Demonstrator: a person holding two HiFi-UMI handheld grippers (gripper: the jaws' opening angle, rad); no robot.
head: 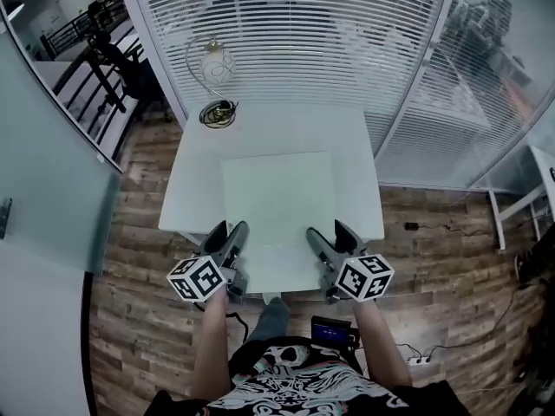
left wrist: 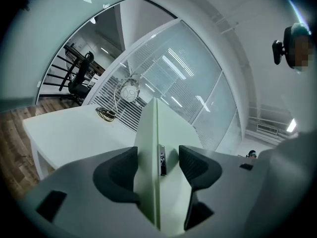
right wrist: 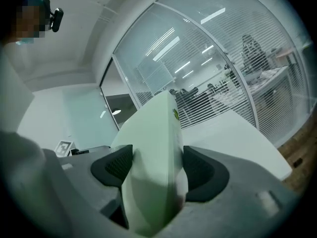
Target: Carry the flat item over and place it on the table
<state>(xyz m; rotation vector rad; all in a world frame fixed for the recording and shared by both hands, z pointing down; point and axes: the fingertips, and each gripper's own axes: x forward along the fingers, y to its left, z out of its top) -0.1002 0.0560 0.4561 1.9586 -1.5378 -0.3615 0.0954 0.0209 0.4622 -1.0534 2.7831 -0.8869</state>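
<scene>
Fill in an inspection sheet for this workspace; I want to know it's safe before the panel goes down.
Surface: white table, bare around the panel.
Job's things: pale green panel, held flat over the table, its near edge past the table's; contact cannot be told.
Clutter: round lamp or fan at the far left corner.
Grippers: left gripper and right gripper both shut on the panel's near edge.
Cables: coiled cord on the table by the lamp or fan; floor cable and power strip to the right.
Surroundings: wood floor; glass walls with blinds.
</scene>
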